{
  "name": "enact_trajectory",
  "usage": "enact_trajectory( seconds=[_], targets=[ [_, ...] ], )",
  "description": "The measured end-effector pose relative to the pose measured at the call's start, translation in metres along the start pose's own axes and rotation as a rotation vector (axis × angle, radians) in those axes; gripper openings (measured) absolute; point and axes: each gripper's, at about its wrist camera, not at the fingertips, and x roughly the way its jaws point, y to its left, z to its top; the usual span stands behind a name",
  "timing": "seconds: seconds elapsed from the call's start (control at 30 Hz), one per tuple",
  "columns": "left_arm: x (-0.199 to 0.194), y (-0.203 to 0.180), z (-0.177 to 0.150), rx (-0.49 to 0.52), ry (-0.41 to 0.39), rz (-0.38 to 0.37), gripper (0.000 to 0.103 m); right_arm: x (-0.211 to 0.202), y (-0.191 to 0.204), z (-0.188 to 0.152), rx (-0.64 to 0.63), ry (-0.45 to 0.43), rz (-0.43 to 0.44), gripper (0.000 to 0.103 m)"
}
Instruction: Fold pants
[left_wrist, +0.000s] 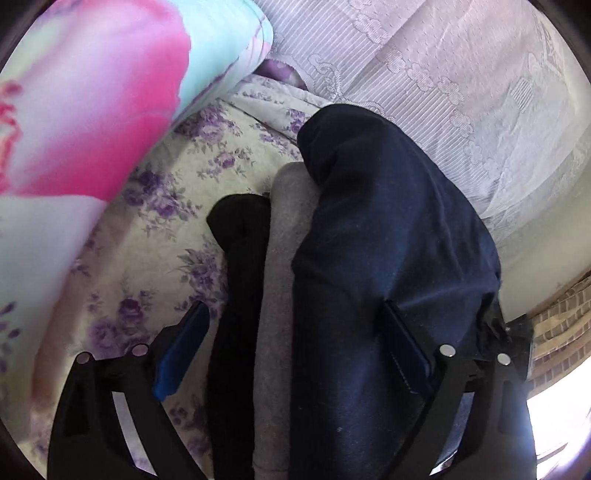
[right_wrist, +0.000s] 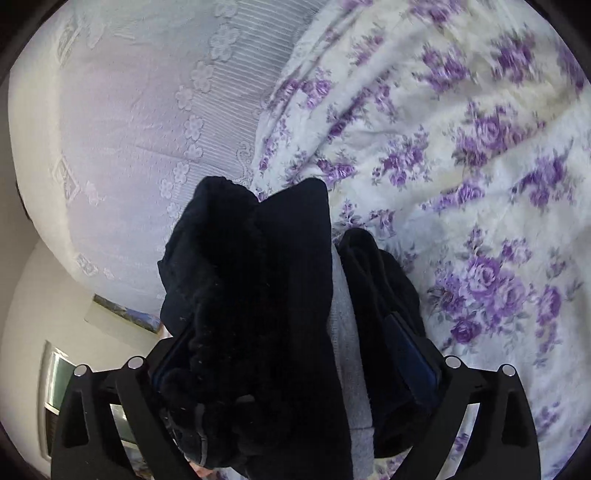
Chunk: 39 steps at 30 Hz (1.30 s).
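Note:
A stack of folded clothes fills the space between my jaws in both views. In the left wrist view it shows a black layer (left_wrist: 240, 240), a grey layer (left_wrist: 284, 251) and a thick navy layer (left_wrist: 388, 221). My left gripper (left_wrist: 295, 306) stands wide around it. The navy cloth lies against and over the right finger, and the left pad (left_wrist: 181, 354) sits beside the black layer. In the right wrist view my right gripper (right_wrist: 288, 325) is spread wide on the same stack. Navy cloth (right_wrist: 258, 277) covers its left pad, then comes grey (right_wrist: 343, 314), and black (right_wrist: 373, 280) bulges over the right pad.
The purple-flowered bedsheet (left_wrist: 166, 221) (right_wrist: 480, 166) lies under the stack. A pink and turquoise quilt roll (left_wrist: 92, 110) rises at the left. A lavender lace cover (left_wrist: 461, 92) (right_wrist: 129, 129) borders the bed. Brick-patterned floor (left_wrist: 557, 325) shows past the edge, and a wall with a picture (right_wrist: 125, 314) is nearby.

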Motion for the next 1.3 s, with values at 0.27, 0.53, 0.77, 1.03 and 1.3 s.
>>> enact_trajectory(
  seconds=[0.27, 0.53, 0.77, 1.03, 1.3],
  targets=[
    [-0.098, -0.065, -0.071, 0.192, -0.291, 0.339, 0.098, -0.091, 0.062, -0.065, -0.137, -0.239, -0.187, 0.099],
    [-0.135, -0.1, -0.207, 0.404, -0.32, 0.53, 0.098, -0.142, 0.096, -0.241, -0.595, -0.494, -0.591, 0.099],
    [-0.161, -0.104, -0.235, 0.423, -0.412, 0.502, 0.098, -0.163, 0.1, -0.259, -0.608, -0.638, -0.535, 0.099],
    [-0.156, -0.103, -0.235, 0.419, -0.418, 0.531, 0.098, -0.144, 0.094, -0.26, -0.626, -0.569, -0.485, 0.099],
    [-0.156, -0.104, -0.239, 0.427, -0.413, 0.517, 0.098, -0.141, 0.094, -0.263, -0.62, -0.555, -0.479, 0.099]
  ],
)
